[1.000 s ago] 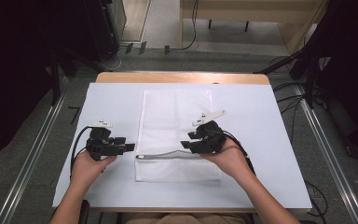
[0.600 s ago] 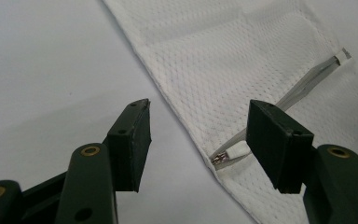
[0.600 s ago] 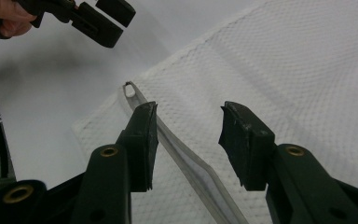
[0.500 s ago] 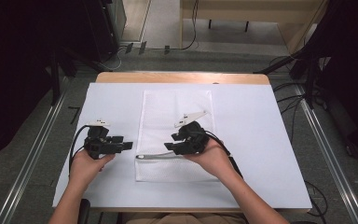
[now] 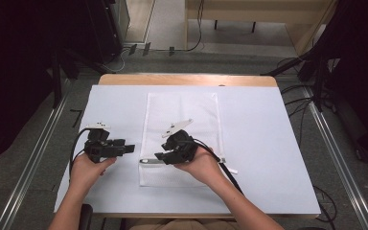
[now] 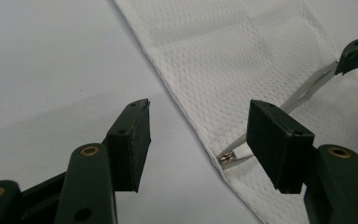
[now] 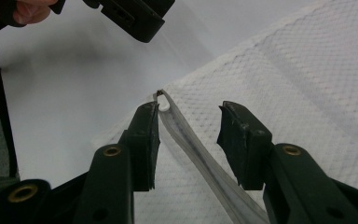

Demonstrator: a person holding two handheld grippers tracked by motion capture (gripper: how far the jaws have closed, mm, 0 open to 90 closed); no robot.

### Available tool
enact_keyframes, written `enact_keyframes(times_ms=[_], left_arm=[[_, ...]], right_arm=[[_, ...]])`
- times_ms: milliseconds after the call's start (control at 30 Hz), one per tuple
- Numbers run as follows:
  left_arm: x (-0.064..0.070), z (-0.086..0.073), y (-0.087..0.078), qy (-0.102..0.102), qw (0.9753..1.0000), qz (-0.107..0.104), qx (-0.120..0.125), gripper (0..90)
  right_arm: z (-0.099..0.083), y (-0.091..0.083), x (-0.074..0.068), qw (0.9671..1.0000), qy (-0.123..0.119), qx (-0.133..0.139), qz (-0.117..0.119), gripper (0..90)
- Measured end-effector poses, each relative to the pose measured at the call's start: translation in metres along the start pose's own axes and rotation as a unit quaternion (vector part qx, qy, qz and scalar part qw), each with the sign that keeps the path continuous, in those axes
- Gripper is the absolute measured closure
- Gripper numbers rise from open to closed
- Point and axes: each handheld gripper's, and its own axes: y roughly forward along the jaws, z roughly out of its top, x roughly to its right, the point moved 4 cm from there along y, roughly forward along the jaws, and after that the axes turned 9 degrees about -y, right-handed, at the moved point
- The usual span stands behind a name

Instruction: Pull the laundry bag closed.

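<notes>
So, both tongs first. The right gripper (image 5: 159, 155) sits over the near part of the white mesh bag (image 5: 182, 115), jaws spread apart with the bag's zipper strip (image 7: 200, 156) running up between them; in the right gripper view the strip lies right by one pad, but I can't tell if it actually touches, and nothing is pinched. The left gripper (image 5: 129, 148) is just off the bag's left edge, over the white sheet (image 5: 268, 143), jaws wide and holding nothing.

The high view gives the layout: the bag lies flat in the middle of the sheet, long side running away from the person, the zipper strip crossing it near the close end, a hand behind each gripper.

The left gripper view adds what the high one can't: the metal end of the zipper (image 6: 227, 157) right at the bag's edge, tucked beside that gripper's far pad, plus the mesh weave. In the right gripper view the strip's looped tip (image 7: 164, 100) sits at the bag's corner, with the left gripper in the top left beyond it.
</notes>
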Motion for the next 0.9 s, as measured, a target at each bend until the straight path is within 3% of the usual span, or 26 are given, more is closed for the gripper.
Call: enact_keyframes(times_ms=[200,600,900], left_arm=[[0.0,0.0,0.001,0.005,1.0,0.001,-0.005,40.4],[0.0,0.0,0.001,0.006,1.0,0.001,-0.004,40.3],[-0.001,0.0,0.001,0.007,1.0,0.001,-0.004,40.2]], right_arm=[[-0.001,0.013,-0.003,1.0,0.001,0.007,0.003,61.9],[-0.006,0.046,-0.015,0.9997,-0.003,-0.018,0.019,67.3],[-0.012,0.065,-0.018,0.9991,0.01,-0.029,0.027,68.3]])
